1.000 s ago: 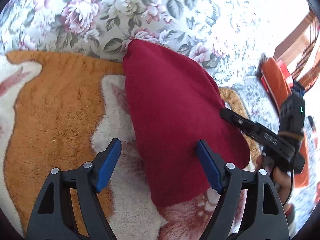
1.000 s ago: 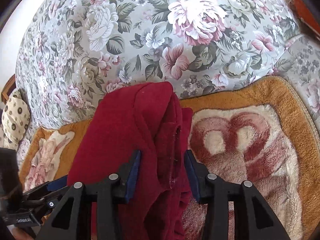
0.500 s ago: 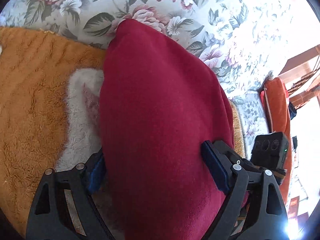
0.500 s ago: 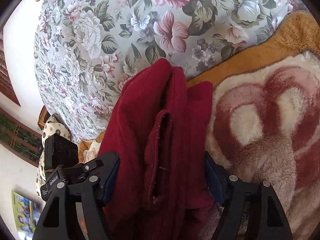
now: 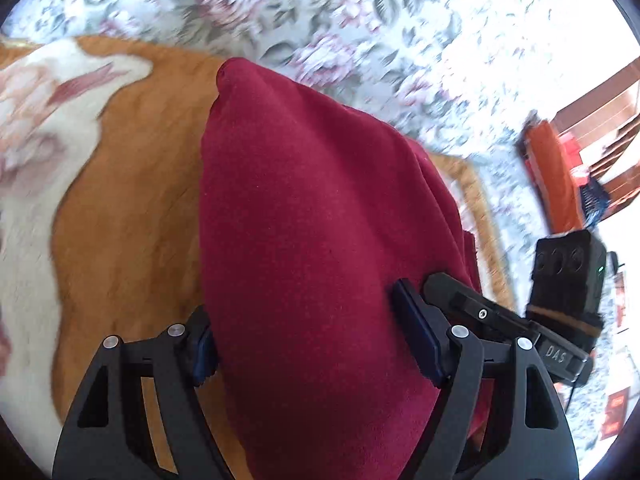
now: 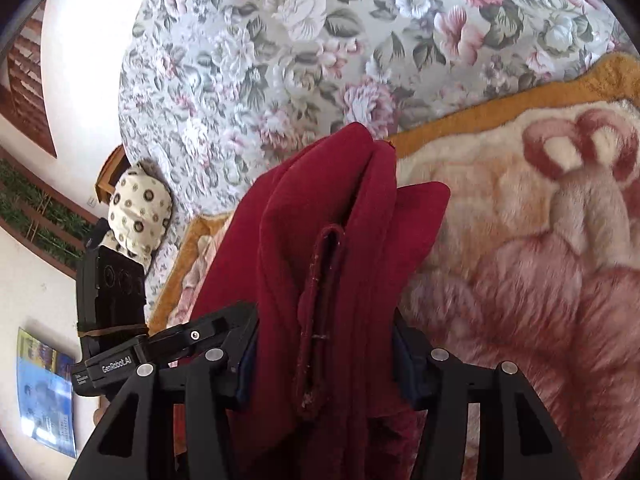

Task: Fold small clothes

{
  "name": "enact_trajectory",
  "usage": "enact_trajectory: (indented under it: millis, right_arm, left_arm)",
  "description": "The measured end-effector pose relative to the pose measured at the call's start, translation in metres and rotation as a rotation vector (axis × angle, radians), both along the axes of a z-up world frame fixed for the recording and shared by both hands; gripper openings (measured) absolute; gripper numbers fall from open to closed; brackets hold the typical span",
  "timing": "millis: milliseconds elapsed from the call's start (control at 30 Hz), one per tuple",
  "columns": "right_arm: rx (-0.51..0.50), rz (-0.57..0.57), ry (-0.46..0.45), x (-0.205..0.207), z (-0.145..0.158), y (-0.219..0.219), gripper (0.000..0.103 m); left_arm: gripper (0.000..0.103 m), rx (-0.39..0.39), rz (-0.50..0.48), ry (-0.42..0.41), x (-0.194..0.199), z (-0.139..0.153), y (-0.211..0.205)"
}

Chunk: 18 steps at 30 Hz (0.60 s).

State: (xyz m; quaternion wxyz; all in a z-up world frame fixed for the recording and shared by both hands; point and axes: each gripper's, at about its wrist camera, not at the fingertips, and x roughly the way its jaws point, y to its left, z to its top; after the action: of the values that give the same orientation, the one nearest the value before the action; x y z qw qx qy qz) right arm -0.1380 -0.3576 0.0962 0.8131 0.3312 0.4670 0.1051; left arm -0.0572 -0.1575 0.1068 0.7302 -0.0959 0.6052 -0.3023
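**Both grippers carrying a folded red garment over the bed blanket**

The left gripper [image 5: 316,344] straddles the red garment [image 5: 316,240], jaws closing, its pads meeting the cloth at both flanks; the bundle runs from six o'clock up toward eleven, over the orange plush blanket [image 5: 132,184]. Beside it, at three o'clock, the right gripper [image 6: 324,368] is likewise closing on the bunched layers and a seam. The fold looks to be mid-carry; next, I judge, the garment must be laid flat and both pairs of jaws released together.

garment [image 5: 312,240] on blanket [image 5: 132,200], bedspread [image 5: 320,20] behind, between both grippers
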Motion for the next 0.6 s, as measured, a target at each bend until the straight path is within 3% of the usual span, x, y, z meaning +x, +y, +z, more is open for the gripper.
enact_trajectory:
  millis: [67,200,267,367,433,600]
  right_arm:
    - [-0.107,0.004,0.068,-0.007,-0.009,0.011,0.060]
    - [-0.201,-0.059,-0.010,-0.032,0.028,0.014,0.060]
    - [-0.276,-0.079,-0.062,-0.036,0.052,0.019,0.060]
    - [-0.362,-0.044,-0.135,-0.029,0.077,0.034,0.043]
    - [-0.396,-0.007,-0.145,-0.012,0.079,0.048,0.032]
    - [-0.475,0.024,-0.058,0.016,0.040,0.056,0.023]
  left_arm:
    - [0.078,0.059,-0.008,-0.029,-0.009,-0.004,0.000]
    - [0.077,0.113,0.015,-0.124,-0.019,0.018,0.007]
    - [0.077,0.152,0.050,-0.212,-0.027,0.031,0.014]
    - [0.077,0.216,0.075,-0.267,-0.032,0.035,0.019]
    - [0.077,0.251,0.077,-0.268,-0.029,0.027,0.018]
    - [0.078,0.240,0.082,-0.266,-0.022,0.014,0.016]
